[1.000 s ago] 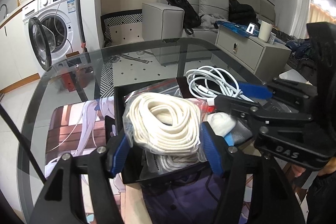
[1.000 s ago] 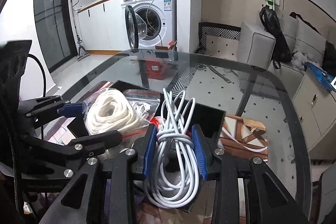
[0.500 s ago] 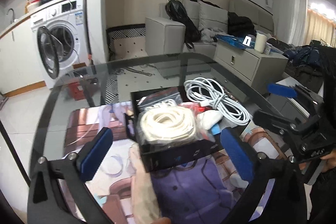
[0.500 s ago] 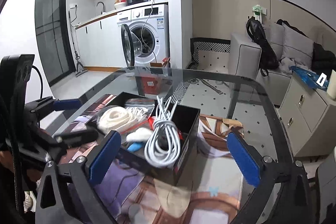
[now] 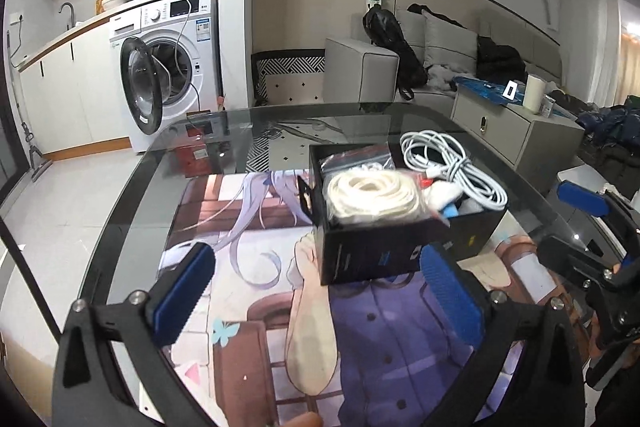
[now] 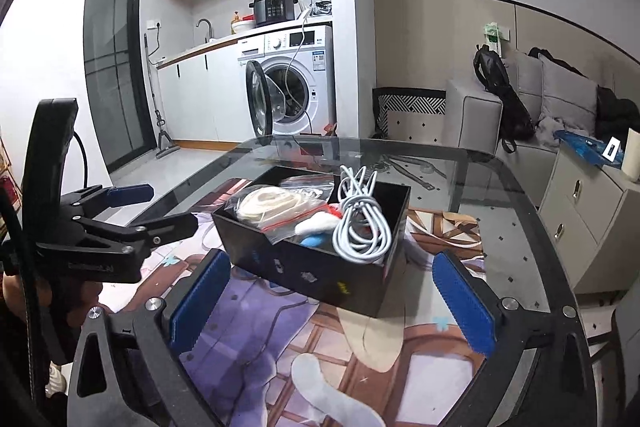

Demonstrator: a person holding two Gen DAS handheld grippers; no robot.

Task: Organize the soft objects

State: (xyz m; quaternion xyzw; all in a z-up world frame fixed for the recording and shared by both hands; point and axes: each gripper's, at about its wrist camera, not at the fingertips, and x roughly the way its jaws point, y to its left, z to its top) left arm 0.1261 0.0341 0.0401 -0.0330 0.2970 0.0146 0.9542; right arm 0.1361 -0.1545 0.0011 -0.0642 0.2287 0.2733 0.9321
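The left gripper (image 5: 316, 291) stands wide apart, its blue pads (image 5: 182, 293) empty and held back from the black box (image 5: 400, 247), level with the table and aimed at the box's near wall; the right gripper (image 6: 330, 301) is likewise spread wide and holds nothing, hanging just short of the same box from the other side, tipped a little downward; in the right view the left tool's body shows at the frame's left edge, a hand beneath it. Inside the box lie a bagged coil of white rope (image 5: 374, 195) on the left side and a bundle of white cable (image 6: 360, 223) on the right, the cable riding above the rim; between them sit small white, blue and red soft pieces too jumbled to name. The rope's plastic bag looks slick and light, likely to slide unless pinched across the coil's thick middle; the cable seems springy, best taken at its bound waist, since loose loops could snag the rim. The box rests on a printed mat (image 6: 248, 311) over the glass table (image 6: 500, 163).
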